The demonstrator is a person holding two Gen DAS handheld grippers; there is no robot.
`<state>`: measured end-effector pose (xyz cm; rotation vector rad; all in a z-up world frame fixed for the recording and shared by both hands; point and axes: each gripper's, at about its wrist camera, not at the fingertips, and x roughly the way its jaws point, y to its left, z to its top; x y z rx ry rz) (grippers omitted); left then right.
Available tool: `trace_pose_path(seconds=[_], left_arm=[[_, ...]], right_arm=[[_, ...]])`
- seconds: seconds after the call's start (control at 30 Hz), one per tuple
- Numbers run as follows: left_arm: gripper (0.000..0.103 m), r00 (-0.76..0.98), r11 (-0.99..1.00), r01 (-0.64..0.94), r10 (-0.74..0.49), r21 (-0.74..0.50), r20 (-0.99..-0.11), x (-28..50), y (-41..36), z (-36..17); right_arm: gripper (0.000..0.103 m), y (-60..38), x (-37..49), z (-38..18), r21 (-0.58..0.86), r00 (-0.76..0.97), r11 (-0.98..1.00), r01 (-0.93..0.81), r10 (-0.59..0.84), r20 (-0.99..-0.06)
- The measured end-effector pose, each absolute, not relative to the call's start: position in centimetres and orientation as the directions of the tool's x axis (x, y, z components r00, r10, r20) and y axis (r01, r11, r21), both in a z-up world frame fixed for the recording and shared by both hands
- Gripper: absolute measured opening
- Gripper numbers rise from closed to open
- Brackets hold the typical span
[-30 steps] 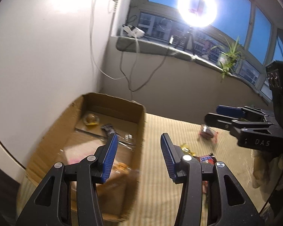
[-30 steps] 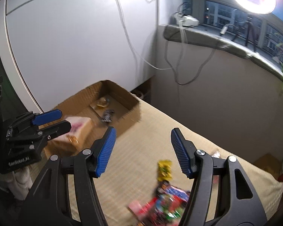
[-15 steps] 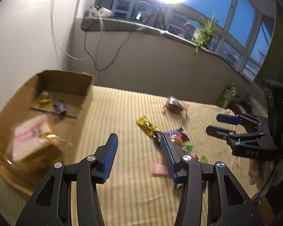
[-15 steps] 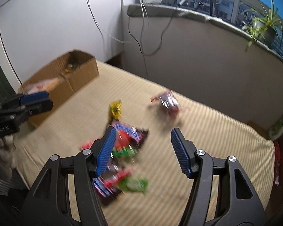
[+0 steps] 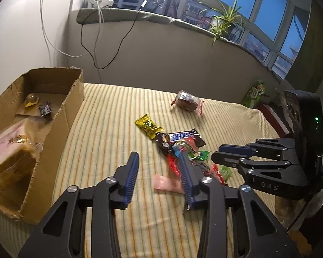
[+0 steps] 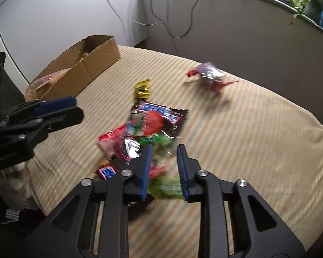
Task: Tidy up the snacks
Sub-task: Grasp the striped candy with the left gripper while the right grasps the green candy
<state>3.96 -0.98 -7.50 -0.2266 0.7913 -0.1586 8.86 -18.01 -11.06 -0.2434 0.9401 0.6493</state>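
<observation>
A heap of snack packets (image 5: 185, 150) lies mid-bed, with a Snickers bag (image 6: 161, 112) on top, a yellow packet (image 5: 147, 125) beside it and a red-wrapped pastry (image 5: 187, 101) further back. A cardboard box (image 5: 60, 116) at the left holds a bagged bread loaf (image 5: 10, 148) and small sweets. My left gripper (image 5: 159, 177) is open and empty over the near edge of the heap. My right gripper (image 6: 162, 168) is partly closed, jaws still apart, low over a green packet (image 6: 165, 186) at the heap's near end.
The bed has a striped yellow cover (image 5: 109, 129). A grey wall with a windowsill, cables and plants runs behind it. A green snack bag (image 5: 255, 93) stands off the bed's right side. The right gripper shows in the left view (image 5: 232, 158).
The bread loaf has dropped from my left gripper into the box. Both grippers swung right from the box to the heap. My right jaws have narrowed and lowered onto the packets.
</observation>
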Motion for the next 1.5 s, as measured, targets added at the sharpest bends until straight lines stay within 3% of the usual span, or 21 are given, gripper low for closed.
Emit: trace_pose_path(seconds=[0.2, 0.47, 0.73, 0.9, 0.97, 1.07, 1.1, 1.5], left_arm=[[0.034, 0.694, 0.965, 0.031, -0.209, -0.262, -0.689, 3.8, 0.3, -7.9], [0.034, 0.690, 0.961, 0.007, -0.206, -0.278, -0.694, 3.7, 1.7, -8.5], [0.034, 0.670, 0.953, 0.012, -0.233, -0.303, -0.705, 3.8, 1.9, -9.1], [0.041, 0.647, 0.957, 0.053, -0.251, -0.285, -0.720, 4.8, 0.4, -9.6], [0.046, 0.642, 0.961, 0.065, -0.247, -0.270, -0.726, 5.3, -0.1, -9.8], [0.048, 0.636, 0.966, 0.082, -0.240, -0.245, -0.733, 6.1, -0.8, -9.9], [0.048, 0.635, 0.968, 0.083, -0.235, -0.238, -0.736, 6.5, -0.9, -10.0], [0.048, 0.576, 0.968, 0.161, -0.252, -0.195, -0.778, 8.9, -3.3, -11.9]], right_arm=[[0.012, -15.8, 9.8, -12.5, 0.129, 0.365, 0.775, -0.619, 0.429, -0.826], [0.012, -12.7, 9.0, -13.3, 0.109, 0.336, 0.715, -0.690, 0.450, -0.828], [0.012, -16.3, 10.1, -13.9, 0.087, 0.367, 0.774, -0.627, 0.392, -0.844], [0.013, -18.6, 9.9, -13.4, 0.097, 0.385, 0.783, -0.614, 0.405, -0.829], [0.020, -19.8, 9.2, -12.5, 0.093, 0.417, 0.788, -0.609, 0.418, -0.807], [0.049, -21.2, 8.4, -11.7, 0.042, 0.484, 0.813, -0.581, 0.387, -0.784], [0.051, -21.3, 8.4, -11.7, 0.026, 0.494, 0.818, -0.574, 0.372, -0.786], [0.051, -18.1, 11.0, -13.2, -0.038, 0.495, 0.797, -0.603, 0.336, -0.801]])
